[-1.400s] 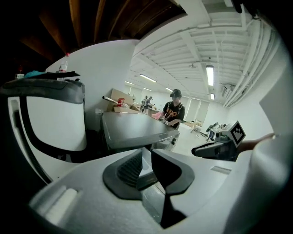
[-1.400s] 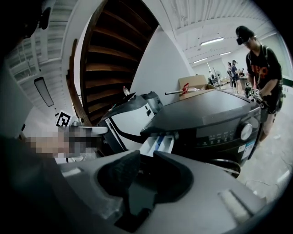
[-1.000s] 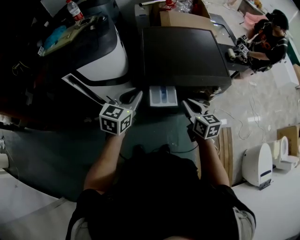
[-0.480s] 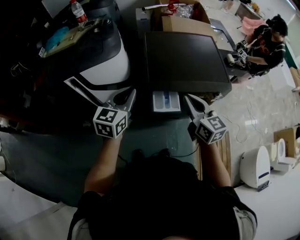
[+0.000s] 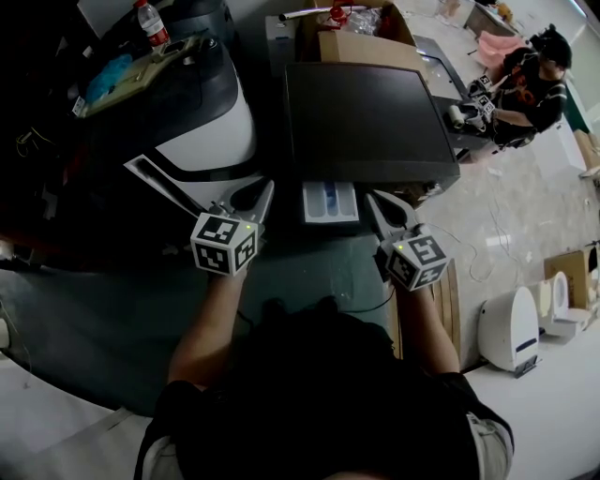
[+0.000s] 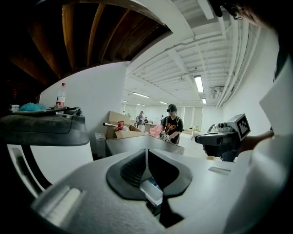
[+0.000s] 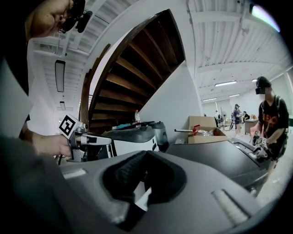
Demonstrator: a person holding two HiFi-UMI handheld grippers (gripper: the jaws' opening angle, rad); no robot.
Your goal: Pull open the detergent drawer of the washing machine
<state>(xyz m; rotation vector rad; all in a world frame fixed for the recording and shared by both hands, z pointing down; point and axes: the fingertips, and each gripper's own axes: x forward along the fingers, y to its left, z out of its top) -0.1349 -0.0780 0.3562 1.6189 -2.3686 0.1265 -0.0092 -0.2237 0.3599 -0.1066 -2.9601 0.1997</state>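
Observation:
The washing machine [image 5: 366, 112] has a dark top and stands straight ahead. Its white detergent drawer [image 5: 330, 202], with a blue compartment, is pulled out toward me. My left gripper [image 5: 265, 194] is just left of the drawer and apart from it. Its jaws have just been closing and now meet at the tips with nothing between them [image 6: 146, 153]. My right gripper [image 5: 372, 200] is just right of the drawer, shut and empty [image 7: 145, 153]. Through each gripper's jaw gap a bit of the drawer [image 6: 151, 189] shows below.
A white and black machine [image 5: 202, 122] stands at the left, with a water bottle [image 5: 150, 21] on top. Behind the washer is a cardboard box [image 5: 366, 37]. A person [image 5: 530, 84] works at the far right. A white appliance [image 5: 511, 328] and a wooden board [image 5: 452, 291] are on the floor.
Both grippers' jaws have closed. The left gripper drifted slightly left and the right one rose and rolled a little. The drawer stays pulled out.

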